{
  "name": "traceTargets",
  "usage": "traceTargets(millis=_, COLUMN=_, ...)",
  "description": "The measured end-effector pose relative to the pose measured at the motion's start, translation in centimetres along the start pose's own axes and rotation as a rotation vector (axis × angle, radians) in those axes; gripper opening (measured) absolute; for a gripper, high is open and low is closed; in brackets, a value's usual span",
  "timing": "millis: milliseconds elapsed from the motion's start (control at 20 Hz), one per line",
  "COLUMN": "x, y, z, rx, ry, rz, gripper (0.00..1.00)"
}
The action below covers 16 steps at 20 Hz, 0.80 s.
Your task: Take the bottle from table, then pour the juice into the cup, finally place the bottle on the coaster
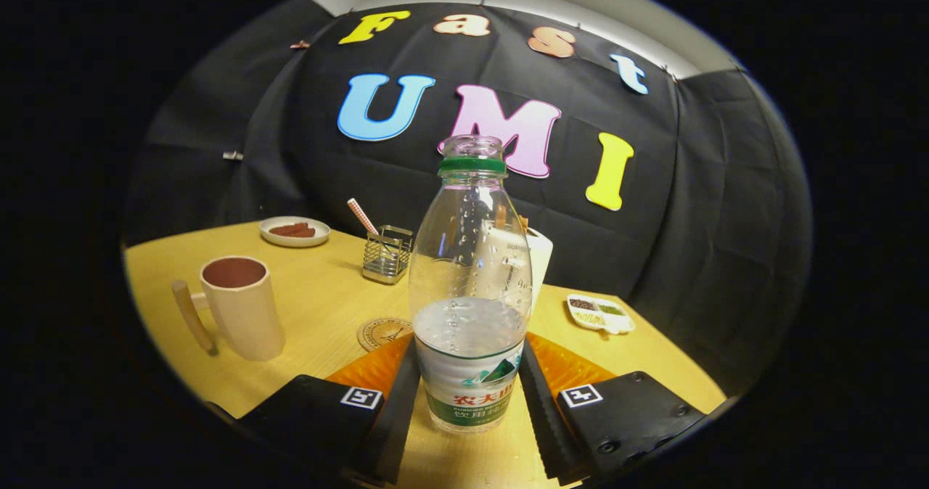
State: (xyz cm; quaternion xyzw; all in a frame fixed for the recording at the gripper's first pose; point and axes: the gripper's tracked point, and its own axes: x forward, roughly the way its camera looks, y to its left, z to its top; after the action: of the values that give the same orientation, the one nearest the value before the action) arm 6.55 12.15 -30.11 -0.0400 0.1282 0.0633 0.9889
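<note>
A clear plastic bottle [470, 271] with a green neck ring and no cap stands upright between my fingers, about a third full of clear liquid. My gripper [470, 345] is shut on the bottle, with both pads pressed against its lower labelled part. I cannot tell whether its base rests on the wooden table [319, 307] or hangs just above it. A beige cup [243, 307] with a handle stands to the left, ahead of the left finger [398, 409]. A round coaster [382, 333] lies flat just beyond the left finger, between cup and bottle.
Further back are a small plate [294, 231] of brown food, a wire holder [387, 255] with a striped straw, and a white container [541, 257] partly hidden behind the bottle. A small divided snack dish [600, 313] lies right of the bottle.
</note>
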Motion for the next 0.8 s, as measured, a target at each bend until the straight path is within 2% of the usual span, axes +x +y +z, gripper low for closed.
traceTargets(millis=200, x=0.0, y=0.6, z=1.7, rx=-0.192, ry=0.027, rz=0.018, gripper=0.7)
traceTargets(millis=600, x=0.0, y=4.8, z=5.0, rx=-0.552, ry=0.001, rz=0.113, gripper=0.7)
traceTargets(millis=800, x=0.1, y=6.6, z=5.9, rx=-0.741, ry=-0.013, rz=0.133, gripper=0.7)
